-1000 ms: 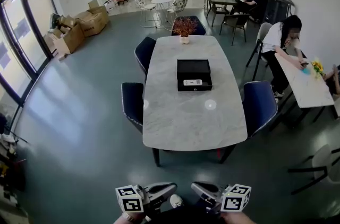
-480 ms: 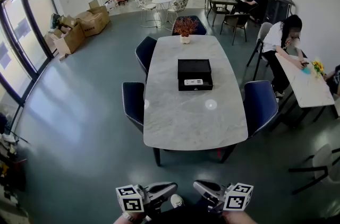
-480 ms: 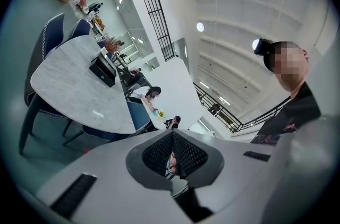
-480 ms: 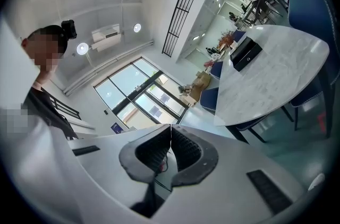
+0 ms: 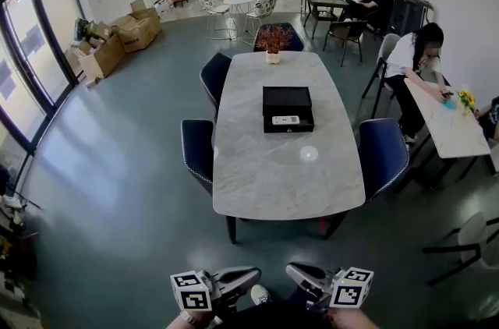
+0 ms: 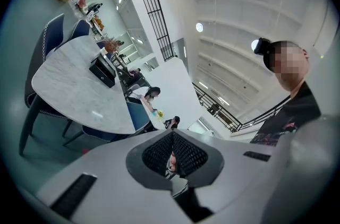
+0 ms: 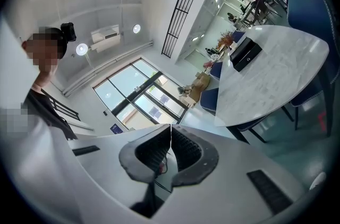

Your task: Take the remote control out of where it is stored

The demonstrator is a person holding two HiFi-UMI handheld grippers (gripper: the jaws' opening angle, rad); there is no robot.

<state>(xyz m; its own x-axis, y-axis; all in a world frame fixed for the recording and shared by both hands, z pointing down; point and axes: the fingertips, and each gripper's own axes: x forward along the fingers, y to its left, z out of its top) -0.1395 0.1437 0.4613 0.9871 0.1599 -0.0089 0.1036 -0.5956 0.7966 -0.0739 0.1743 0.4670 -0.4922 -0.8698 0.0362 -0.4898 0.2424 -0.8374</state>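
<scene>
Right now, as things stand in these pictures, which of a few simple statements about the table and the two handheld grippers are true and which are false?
1. The remote control lies in the black box on the table. True.
2. The right gripper is holding the remote control. False: its jaws are together with nothing between them, and it is well short of the table.
3. A potted plant stands at the far end of the table. True.
4. The left gripper has its jaws spread wide. False: its jaws are shut and empty.
</scene>
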